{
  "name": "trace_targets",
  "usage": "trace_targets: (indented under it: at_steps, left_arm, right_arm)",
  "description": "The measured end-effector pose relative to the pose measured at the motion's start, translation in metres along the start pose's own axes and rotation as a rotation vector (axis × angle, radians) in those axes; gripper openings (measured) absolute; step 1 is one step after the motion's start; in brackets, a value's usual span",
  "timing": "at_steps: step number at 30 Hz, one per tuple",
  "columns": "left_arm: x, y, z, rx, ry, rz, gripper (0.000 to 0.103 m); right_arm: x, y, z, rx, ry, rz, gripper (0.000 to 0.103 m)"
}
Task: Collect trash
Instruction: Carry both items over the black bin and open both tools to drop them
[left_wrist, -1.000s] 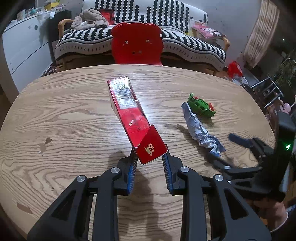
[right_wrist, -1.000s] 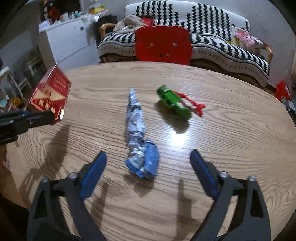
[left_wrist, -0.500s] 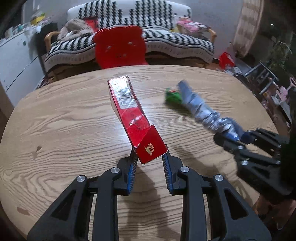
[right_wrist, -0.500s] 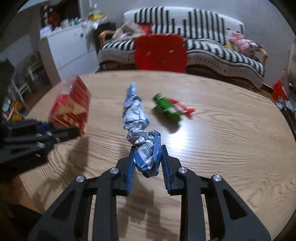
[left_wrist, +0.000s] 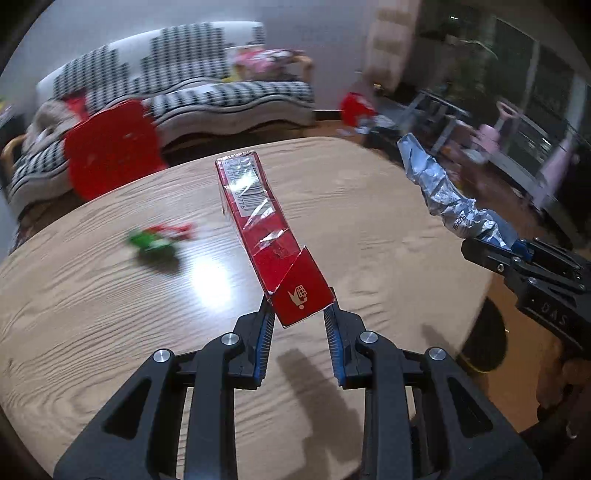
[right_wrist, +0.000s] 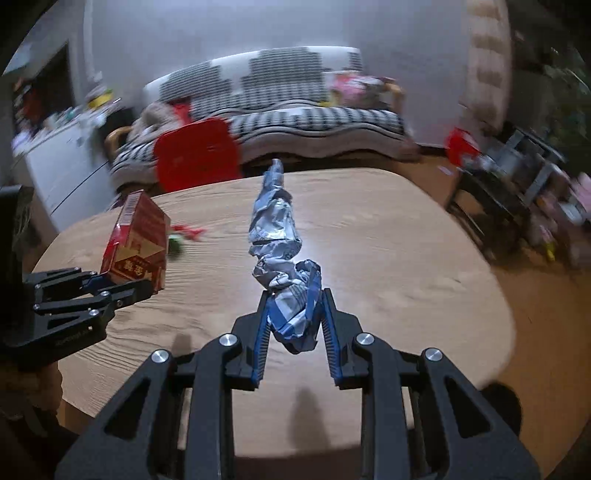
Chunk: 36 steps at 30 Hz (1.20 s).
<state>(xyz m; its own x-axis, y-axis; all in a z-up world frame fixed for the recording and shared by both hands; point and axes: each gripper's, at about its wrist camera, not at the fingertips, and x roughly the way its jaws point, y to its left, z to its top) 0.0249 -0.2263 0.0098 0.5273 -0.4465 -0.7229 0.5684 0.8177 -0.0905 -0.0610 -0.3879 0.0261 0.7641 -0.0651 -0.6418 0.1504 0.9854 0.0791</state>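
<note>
My left gripper is shut on the near end of a long red carton and holds it in the air above the round wooden table. The carton also shows in the right wrist view, held by the left gripper. My right gripper is shut on a crumpled silver-and-blue wrapper that sticks up and away from the jaws, above the table. In the left wrist view the wrapper and the right gripper are at the right, beyond the table edge.
A green and red toy lies on the table at the left. A red chair back stands behind the table, with a black-and-white striped sofa further back. Metal furniture and clutter stand on the floor at the right.
My right gripper closed on the wrapper and lifted it off the table. Both grippers then swung to the right with their loads; the toy now appears left of the carton.
</note>
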Motion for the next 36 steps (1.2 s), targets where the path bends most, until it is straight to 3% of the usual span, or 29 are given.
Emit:
trace_targets:
  at_steps: [13, 20, 27, 36]
  left_arm:
    - [0.054, -0.201, -0.012, 0.235, 0.062, -0.316, 0.026]
    - [0.094, -0.278, -0.04, 0.325, 0.159, -0.442, 0.026]
    - [0.13, -0.326, -0.057, 0.333, 0.239, -0.503, 0.026]
    - [0.16, -0.353, -0.063, 0.342, 0.284, -0.52, 0.026]
  right_arm:
    - [-0.069, -0.198, -0.098, 0.311, 0.071, -0.247, 0.027]
    - [-0.092, -0.272, -0.155, 0.499, 0.152, -0.276, 0.027]
    - [-0.102, -0.303, -0.182, 0.584, 0.195, -0.289, 0.027]
    - [-0.097, -0.316, -0.195, 0.616, 0.23, -0.272, 0.027]
